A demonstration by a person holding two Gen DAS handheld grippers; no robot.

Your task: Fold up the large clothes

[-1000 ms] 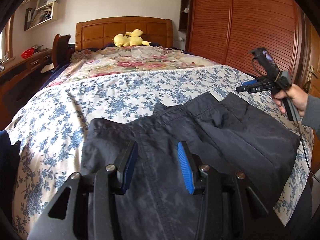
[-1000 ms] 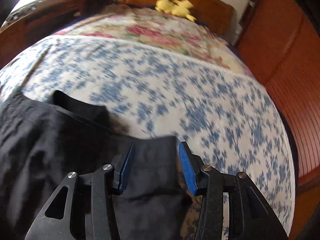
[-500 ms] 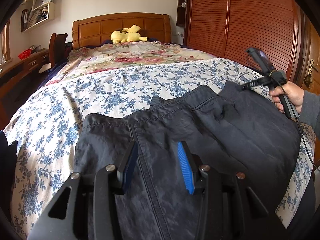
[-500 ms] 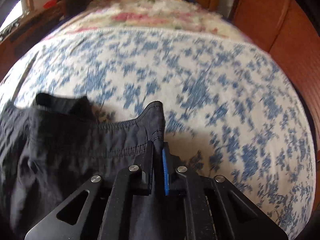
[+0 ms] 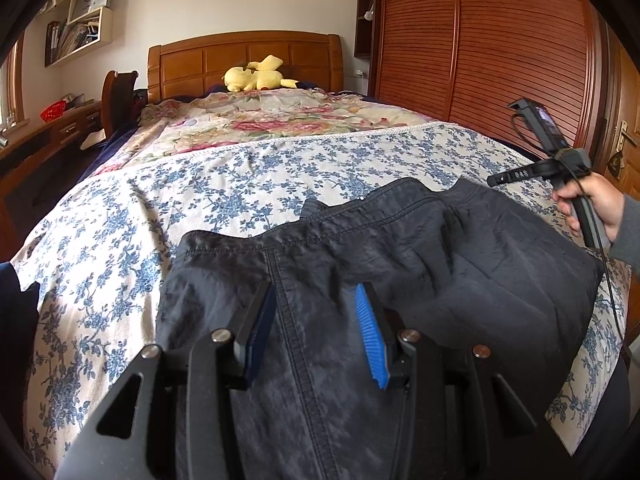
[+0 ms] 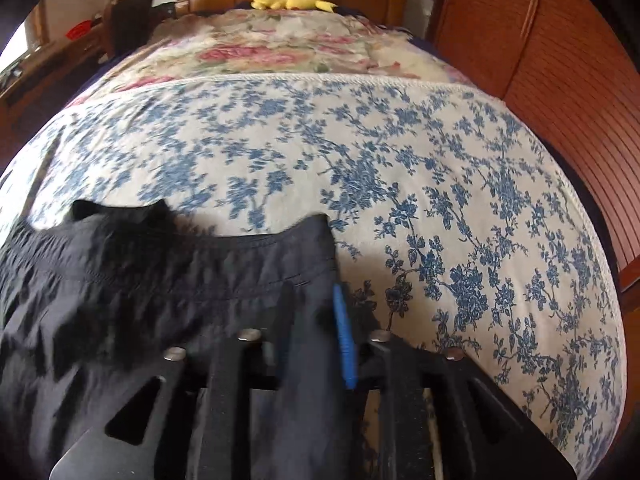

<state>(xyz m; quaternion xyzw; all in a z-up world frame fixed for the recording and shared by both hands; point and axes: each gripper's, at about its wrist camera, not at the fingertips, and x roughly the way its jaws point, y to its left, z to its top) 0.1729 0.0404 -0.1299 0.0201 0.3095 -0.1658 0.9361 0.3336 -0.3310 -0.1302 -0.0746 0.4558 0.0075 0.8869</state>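
Garment: one dark navy crinkled woven piece with stitched seams (image 5: 420,280) lay spread on blue-floral white bedspread (image 5: 160,208), waistband edge wavy, toward headboard. We held left gripper (image 5: 316,332) with jaws apart, straddling vertical seam. Right gripper (image 6: 316,328) jaws stood narrowly parted, garment corner between them; grip unclear. We counted one yellow plush toy (image 5: 256,78) by one wooden headboard (image 5: 244,60).

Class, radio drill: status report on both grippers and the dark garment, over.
Left gripper open over dark garment. Right gripper jaws parted at its corner. Garment spread on bedspread. Nothing blocking.
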